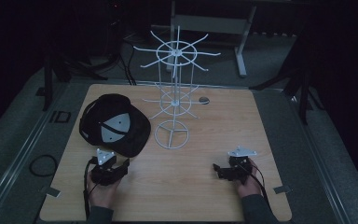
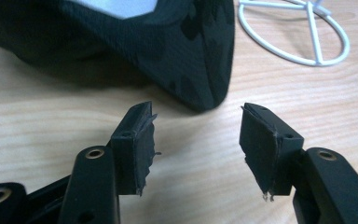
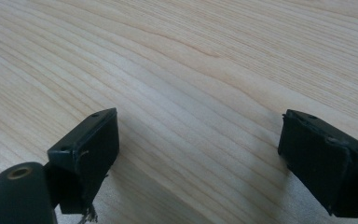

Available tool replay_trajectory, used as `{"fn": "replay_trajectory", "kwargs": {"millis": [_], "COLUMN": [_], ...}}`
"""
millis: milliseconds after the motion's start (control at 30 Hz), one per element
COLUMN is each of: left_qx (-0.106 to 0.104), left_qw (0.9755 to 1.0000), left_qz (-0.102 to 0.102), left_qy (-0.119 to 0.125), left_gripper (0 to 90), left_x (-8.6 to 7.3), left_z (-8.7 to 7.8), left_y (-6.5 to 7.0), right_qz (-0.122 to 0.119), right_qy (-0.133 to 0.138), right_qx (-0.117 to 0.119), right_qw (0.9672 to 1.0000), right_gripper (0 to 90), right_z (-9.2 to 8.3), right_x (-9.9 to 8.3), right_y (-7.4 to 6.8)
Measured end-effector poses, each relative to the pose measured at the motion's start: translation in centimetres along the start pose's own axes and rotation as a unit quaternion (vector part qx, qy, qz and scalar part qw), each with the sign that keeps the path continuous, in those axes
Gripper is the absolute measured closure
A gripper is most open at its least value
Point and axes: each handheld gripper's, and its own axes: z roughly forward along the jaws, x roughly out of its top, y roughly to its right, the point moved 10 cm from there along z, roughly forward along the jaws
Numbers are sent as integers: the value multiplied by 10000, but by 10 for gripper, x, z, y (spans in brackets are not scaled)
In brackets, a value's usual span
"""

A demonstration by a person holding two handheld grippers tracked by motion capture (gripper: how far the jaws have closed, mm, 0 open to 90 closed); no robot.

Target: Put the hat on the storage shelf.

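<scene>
A black cap lay on the left half of the wooden counter, just ahead of the left gripper, whose jaws stood wide apart with nothing between them; in the left gripper view the brim's edge sat near the jaw tips without touching them. The right gripper rested well apart from the cap at the counter's right front, its jaws also spread wide over bare wood. A white wire rack stood upright beside the cap, near the counter's middle, and a small dark disc lay behind it. The room around was dim, with cables on the floor. The cap's brim pointed toward the person and rightward, its long axis running diagonally.
</scene>
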Motion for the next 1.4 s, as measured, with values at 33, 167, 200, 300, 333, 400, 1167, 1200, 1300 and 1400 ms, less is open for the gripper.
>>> {"fn": "replay_trajectory", "kwargs": {"millis": [33, 167, 200, 300, 333, 400, 1167, 1200, 1300, 1400], "left_qx": [19, 186, 247, 325, 327, 310, 297, 273, 215, 162], "left_qw": [10000, 9998, 9997, 9995, 9994, 9995, 9995, 9995, 9994, 9994], "left_qz": [14, 84, 81, 30, 14, -52, 119, 126, 216, 217], "left_qy": [-4, -22, 3, 57, 62, 77, 59, 50, -168, -232], "left_gripper": [437, 411, 402, 383, 381, 380, 367, 364, 348, 358], "left_x": [2, 7, 9, 12, 13, 16, 36, 36, 30, 30], "left_z": [2, 5, 5, 4, 4, 6, 37, 39, 50, 57], "left_y": [-1, -5, -6, -11, -12, -13, -3, -2, 2, 5], "right_qz": [-1, 0, 0, 1, -1, 0, 8, 7, 8, 8], "right_qy": [0, 0, 0, 0, 0, 0, -5, -5, -6, -6], "right_qx": [-1, 0, 1, 1, 1, 1, 0, 0, 1, 0], "right_qw": [10000, 10000, 10000, 10000, 10000, 10000, 10000, 10000, 10000, 10000], "right_gripper": [123, 123, 123, 123, 123, 123, 123, 123, 123, 123], "right_z": [0, 0, 0, 0, 0, 0, 0, 0, 0, 0], "right_x": [0, 0, 0, 0, 0, 0, 0, 0, 0, 0], "right_y": [0, 0, 0, 0, 0, 0, 0, 0, 0, 0]}}
